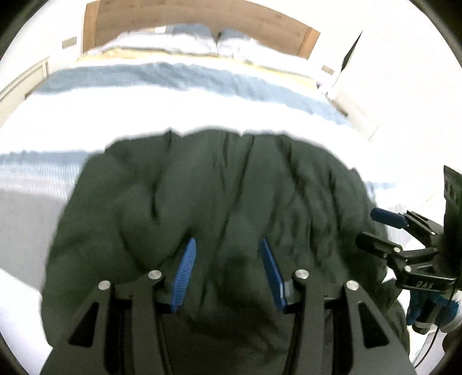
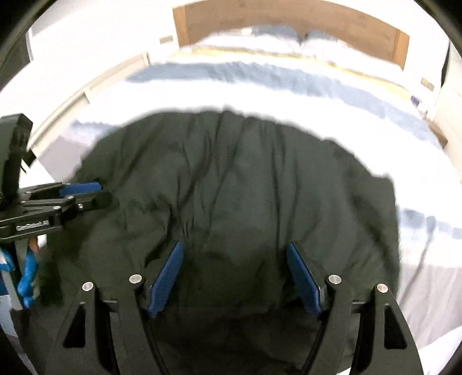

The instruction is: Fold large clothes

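Observation:
A large dark green garment (image 1: 219,187) lies crumpled on a bed with a white and blue striped cover (image 1: 161,103). My left gripper (image 1: 228,242) hovers over its near part, blue pads apart, with only flat cloth showing below the gap. In the right wrist view the same garment (image 2: 245,173) fills the middle, and my right gripper (image 2: 235,245) stands wide open above it with nothing pinched. Each gripper shows in the other's view: the right gripper (image 1: 369,228) at the garment's right edge, the left gripper (image 2: 101,191) at its left edge.
Pillows (image 1: 184,40) and a wooden headboard (image 1: 260,20) lie at the far end of the bed. White cupboard doors (image 1: 389,72) stand to the right. A hand in a blue glove (image 1: 418,305) holds the right gripper. The bed cover (image 2: 427,259) extends right of the garment.

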The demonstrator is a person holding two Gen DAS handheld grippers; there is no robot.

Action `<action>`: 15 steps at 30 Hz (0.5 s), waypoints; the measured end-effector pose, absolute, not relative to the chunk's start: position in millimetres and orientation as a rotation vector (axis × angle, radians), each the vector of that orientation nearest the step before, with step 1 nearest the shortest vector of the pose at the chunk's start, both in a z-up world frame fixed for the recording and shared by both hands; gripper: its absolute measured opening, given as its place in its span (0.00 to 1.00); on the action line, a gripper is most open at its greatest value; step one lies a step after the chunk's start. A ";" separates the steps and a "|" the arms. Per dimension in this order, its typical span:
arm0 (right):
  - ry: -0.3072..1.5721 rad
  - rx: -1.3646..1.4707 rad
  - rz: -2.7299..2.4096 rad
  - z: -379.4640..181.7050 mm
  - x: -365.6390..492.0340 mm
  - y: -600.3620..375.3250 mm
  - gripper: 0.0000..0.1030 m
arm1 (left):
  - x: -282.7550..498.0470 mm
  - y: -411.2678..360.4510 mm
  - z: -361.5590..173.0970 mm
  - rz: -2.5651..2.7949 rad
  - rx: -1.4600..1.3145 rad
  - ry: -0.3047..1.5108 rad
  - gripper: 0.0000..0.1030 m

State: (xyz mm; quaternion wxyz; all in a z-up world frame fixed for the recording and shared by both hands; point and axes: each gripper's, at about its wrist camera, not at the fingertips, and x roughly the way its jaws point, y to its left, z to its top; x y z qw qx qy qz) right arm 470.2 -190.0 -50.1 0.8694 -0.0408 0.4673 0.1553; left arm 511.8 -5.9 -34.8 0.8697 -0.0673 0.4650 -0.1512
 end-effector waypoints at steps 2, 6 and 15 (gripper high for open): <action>0.932 -0.069 0.321 -33.5 481.7 -190.7 0.74 | 525.9 -5.1 -23.3 -0.326 -0.142 0.949 0.47; 0.892 -0.111 0.322 -24.7 518.4 -172.6 0.75 | 555.9 -18.2 -28.6 -0.332 -0.120 0.942 0.49; 0.996 -0.175 0.293 -95.8 554.0 -160.3 0.78 | 575.1 -34.1 -109.5 -0.314 -0.030 1.006 0.50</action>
